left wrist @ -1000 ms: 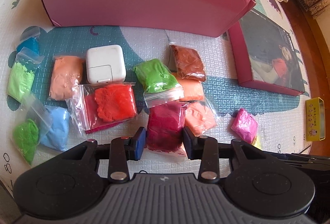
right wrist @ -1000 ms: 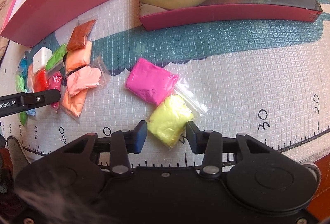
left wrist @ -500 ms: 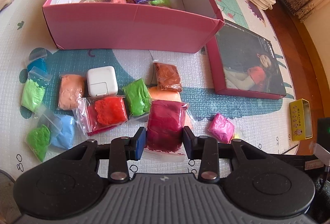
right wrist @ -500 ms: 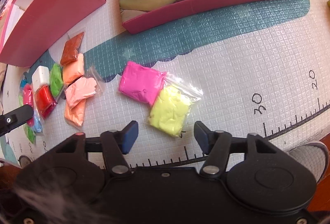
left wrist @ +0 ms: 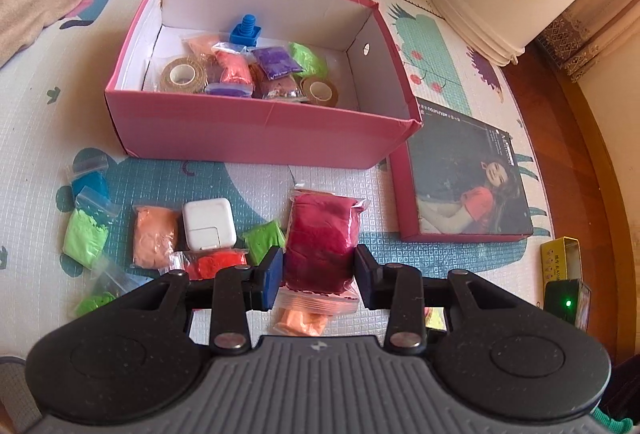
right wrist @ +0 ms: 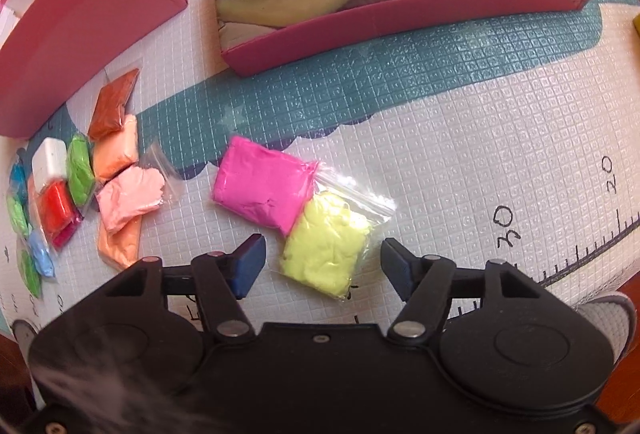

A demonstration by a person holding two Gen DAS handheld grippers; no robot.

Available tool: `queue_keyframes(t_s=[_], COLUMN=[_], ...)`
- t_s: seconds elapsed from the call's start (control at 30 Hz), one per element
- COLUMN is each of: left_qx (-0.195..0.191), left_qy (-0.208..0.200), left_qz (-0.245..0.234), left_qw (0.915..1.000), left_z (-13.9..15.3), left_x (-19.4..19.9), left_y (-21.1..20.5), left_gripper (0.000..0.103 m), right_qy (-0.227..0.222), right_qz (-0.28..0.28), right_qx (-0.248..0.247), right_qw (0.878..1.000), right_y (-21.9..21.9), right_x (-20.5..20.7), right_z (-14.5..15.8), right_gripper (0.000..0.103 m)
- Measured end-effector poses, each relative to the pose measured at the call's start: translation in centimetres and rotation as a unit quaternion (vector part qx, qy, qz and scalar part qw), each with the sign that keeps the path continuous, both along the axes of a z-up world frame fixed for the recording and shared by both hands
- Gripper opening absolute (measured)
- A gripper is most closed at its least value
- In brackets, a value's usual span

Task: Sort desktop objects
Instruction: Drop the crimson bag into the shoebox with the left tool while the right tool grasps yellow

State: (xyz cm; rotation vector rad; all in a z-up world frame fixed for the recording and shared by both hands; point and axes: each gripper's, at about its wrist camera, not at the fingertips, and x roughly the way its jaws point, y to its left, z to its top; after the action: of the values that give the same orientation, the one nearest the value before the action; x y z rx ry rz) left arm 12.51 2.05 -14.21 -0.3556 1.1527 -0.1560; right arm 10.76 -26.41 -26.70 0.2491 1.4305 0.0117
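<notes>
Since a second ago the left gripper (left wrist: 316, 270) has lifted the dark red bag (left wrist: 320, 242) off the mat, so the open pink box (left wrist: 256, 138) now shows its whole inside at 12 o'clock in the left view. The right gripper (right wrist: 322, 266) has spread its jaws wide and let go of the yellow bag (right wrist: 326, 242), which lies on the mat (right wrist: 460, 138) between them, touching the pink bag (right wrist: 262, 186) at its 10 o'clock.

The left gripper is clamped on the dark red bag, pads pressing both sides, the bag hanging above the other bags. At its 9 o'clock lie the white charger (left wrist: 208, 224), a peach bag (left wrist: 154, 234) and green bags; the box lid (left wrist: 468, 174) sits at 2 o'clock.

The step in hand looks like carrying the dark red bag to the box, which already holds tape rolls, several bags and a blue bolt (left wrist: 246, 30). The next move probably calls for travelling forward over the near wall, then opening above a free spot. The soft bag may sag or slip, so the grip should hold until it is past the rim.
</notes>
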Motion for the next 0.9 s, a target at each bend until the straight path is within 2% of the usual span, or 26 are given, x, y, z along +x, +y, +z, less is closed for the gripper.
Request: queue_keyframes(t_s=[0.13,0.17,0.53,0.73,0.9], left_qx=[0.005,0.009,0.043,0.053,0.050], left_qy=[-0.015,-0.019,-0.038,-0.044,-0.042], left_qz=[0.001,0.000,0.009,0.026,0.047], left_qw=[0.9999,0.9998,0.9983,0.9973,0.9968], left_z=[1.7,2.2,5.1,5.0,3.6], left_x=[1.8,2.2,6.0,8.5,11.0], left_y=[1.1,1.3,5.4,7.9,9.5], left_gripper=[0.037,0.037,0.037,0.037,0.037], right_qy=[-0.001,-0.002,-0.010,-0.027,-0.060], right_qz=[0.011,0.012,0.029,0.020,0.007], right_qx=[-0.026,-0.024,-0.029,-0.017,0.011], right_qw=[1.000,1.000,0.999,0.999,0.998], right_y=[-0.1,-0.2,-0.5,-1.9,-1.7], right_x=[-0.1,-0.2,-1.2,-1.1,-0.1], right_z=[0.3,0.3,2.7,4.5,6.5], right_gripper=[0.040,0.038,0.037,0.037,0.037])
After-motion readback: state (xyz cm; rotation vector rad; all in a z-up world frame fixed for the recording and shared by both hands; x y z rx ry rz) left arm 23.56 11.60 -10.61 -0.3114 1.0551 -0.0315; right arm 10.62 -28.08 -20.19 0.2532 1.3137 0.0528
